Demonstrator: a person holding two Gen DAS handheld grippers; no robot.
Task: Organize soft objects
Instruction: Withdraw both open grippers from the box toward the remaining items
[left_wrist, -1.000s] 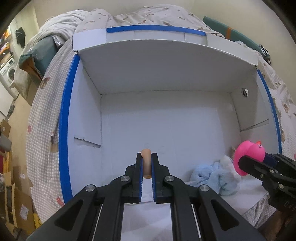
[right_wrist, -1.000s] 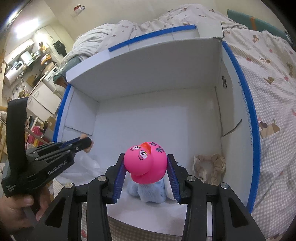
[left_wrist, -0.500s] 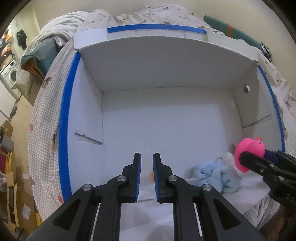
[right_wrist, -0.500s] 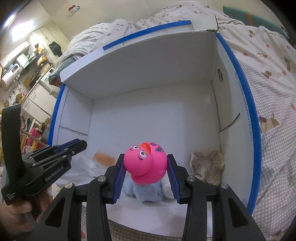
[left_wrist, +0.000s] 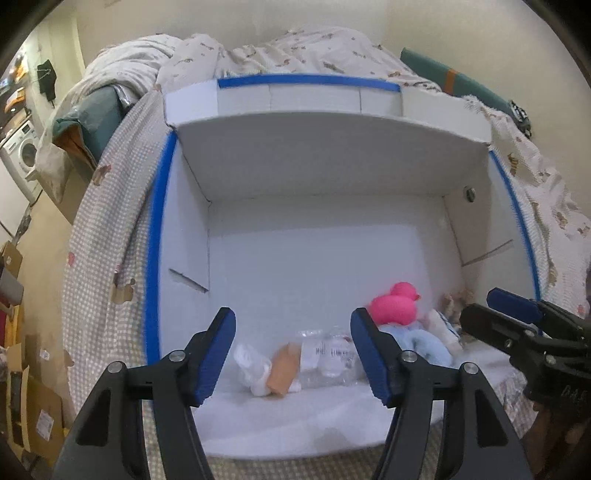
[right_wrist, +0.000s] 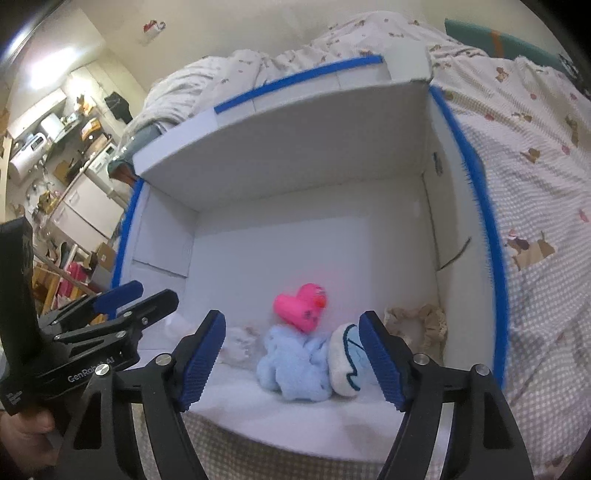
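Observation:
A white box with blue edges (left_wrist: 155, 236) (right_wrist: 491, 236) lies open on the bed. In it a pink rubber duck (left_wrist: 393, 304) (right_wrist: 301, 306) rests on a light blue plush (right_wrist: 291, 363) (left_wrist: 421, 341), blurred in the right wrist view. A tan soft piece in clear wrapping (left_wrist: 286, 371) lies near the box's front left. A beige scrunchie (right_wrist: 419, 321) sits in the right corner. My left gripper (left_wrist: 293, 356) is open and empty above the wrapped piece. My right gripper (right_wrist: 291, 360) is open and empty in front of the duck.
A white and blue plush (right_wrist: 347, 363) lies next to the light blue one. Checked bedding (right_wrist: 535, 258) surrounds the box, with a rumpled duvet (left_wrist: 295, 51) behind. Cardboard boxes (left_wrist: 33, 417) stand on the floor at the left.
My left gripper opened and dropped the tan piece into the box. My right gripper opened and let go of the pink duck, which now lies on the blue plush.

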